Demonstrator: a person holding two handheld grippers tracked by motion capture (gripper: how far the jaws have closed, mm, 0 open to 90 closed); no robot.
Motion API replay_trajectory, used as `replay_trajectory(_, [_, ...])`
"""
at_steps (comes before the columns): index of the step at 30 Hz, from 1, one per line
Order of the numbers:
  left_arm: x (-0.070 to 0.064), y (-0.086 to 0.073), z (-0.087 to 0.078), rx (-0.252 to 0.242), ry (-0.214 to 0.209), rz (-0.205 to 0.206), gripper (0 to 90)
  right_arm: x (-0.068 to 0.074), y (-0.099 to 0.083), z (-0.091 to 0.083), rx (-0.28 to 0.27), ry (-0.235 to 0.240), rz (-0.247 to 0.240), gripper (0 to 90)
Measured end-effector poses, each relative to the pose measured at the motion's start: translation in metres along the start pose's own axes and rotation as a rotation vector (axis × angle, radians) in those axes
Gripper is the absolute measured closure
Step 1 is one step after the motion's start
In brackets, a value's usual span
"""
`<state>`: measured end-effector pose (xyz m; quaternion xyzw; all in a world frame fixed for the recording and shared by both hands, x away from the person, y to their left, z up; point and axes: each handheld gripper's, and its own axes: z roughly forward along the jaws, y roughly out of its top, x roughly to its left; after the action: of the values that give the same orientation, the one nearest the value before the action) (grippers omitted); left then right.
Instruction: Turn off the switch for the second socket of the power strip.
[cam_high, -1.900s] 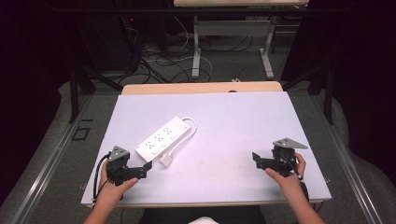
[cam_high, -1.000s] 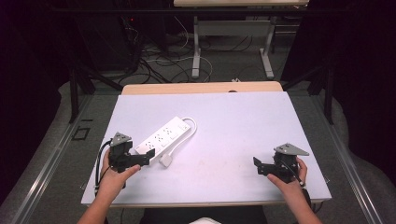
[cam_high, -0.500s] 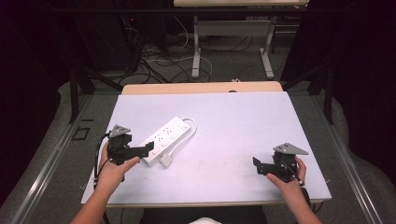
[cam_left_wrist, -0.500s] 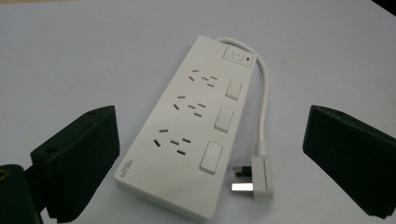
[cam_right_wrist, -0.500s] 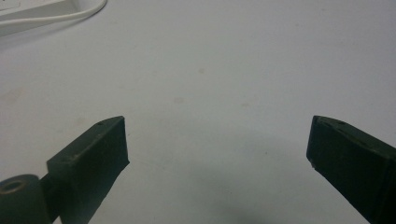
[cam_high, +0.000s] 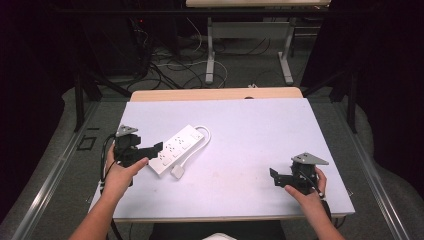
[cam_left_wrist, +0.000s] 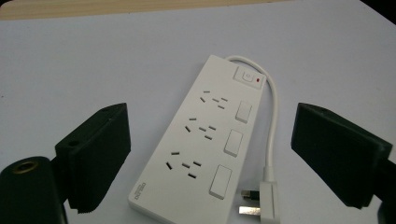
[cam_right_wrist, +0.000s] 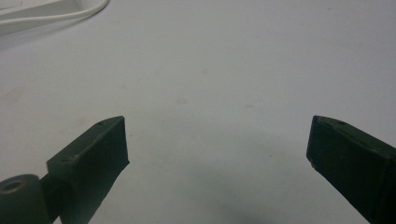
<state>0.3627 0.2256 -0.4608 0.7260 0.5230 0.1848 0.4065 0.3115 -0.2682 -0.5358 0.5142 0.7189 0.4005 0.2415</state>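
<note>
Moved: the left gripper (cam_high: 150, 150) has travelled up the table from the near left corner to the near end of the power strip (cam_high: 178, 148); the right gripper (cam_high: 276, 177) has barely shifted.
Table (cam_high: 260, 125): pale lilac top with a wooden strip along its far edge.
Power strip: white, lying flat and slantwise on the left half of the table; three socket groups, each with its own switch, and a main switch with a red dot at the far end.
Cord (cam_left_wrist: 273, 121): short and white, looping from the far end back along the strip's side.
Plug (cam_left_wrist: 266, 205): white, flat on the table just beside the strip's near corner.
Left gripper: jaws spread wide, nothing held, the strip's near end between them in the left gripper view.
Right gripper: jaws wide apart over bare table near the right corner, well apart from the strip.
</note>
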Motion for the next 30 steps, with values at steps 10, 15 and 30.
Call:
replay_trajectory(10, [-0.001,0.011,0.004,-0.002,0.016,0.018,18.9,0.0,0.0,0.003,0.006,0.005,-0.004,4.8])
replay_trajectory(15, [-0.002,0.017,0.006,0.01,0.025,0.03,22.9,-0.001,0.0,0.003,0.01,0.006,0.003,5.0])
replay_trajectory(30, [-0.005,0.031,0.023,0.054,0.037,0.058,32.4,-0.003,-0.001,0.004,0.012,0.007,0.017,5.5])
